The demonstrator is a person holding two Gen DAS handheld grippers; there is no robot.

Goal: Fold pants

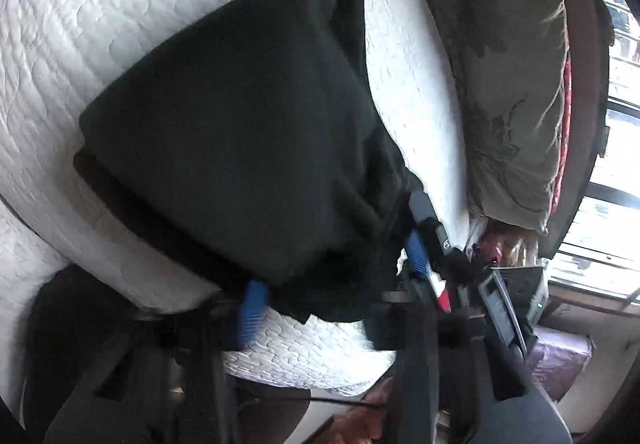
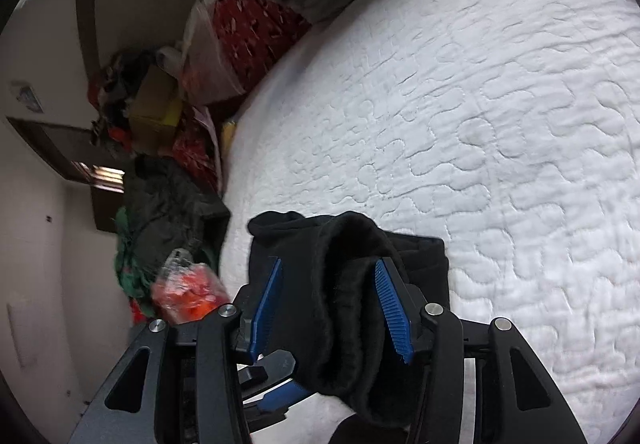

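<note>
Pants [image 1: 240, 132] are lying folded ahead on the bed [image 1: 100, 24] — we're clamping their near edge with both, the left hand-held gripper [image 1: 332, 284] and the right hand-held gripper [image 2: 332, 304].

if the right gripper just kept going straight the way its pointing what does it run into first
The right gripper would meet the black fleece pants first: a thick fold of them already sits between its blue ribbed pads. Past that fold lies the white quilted bedspread, though depth is hard to judge.
</note>
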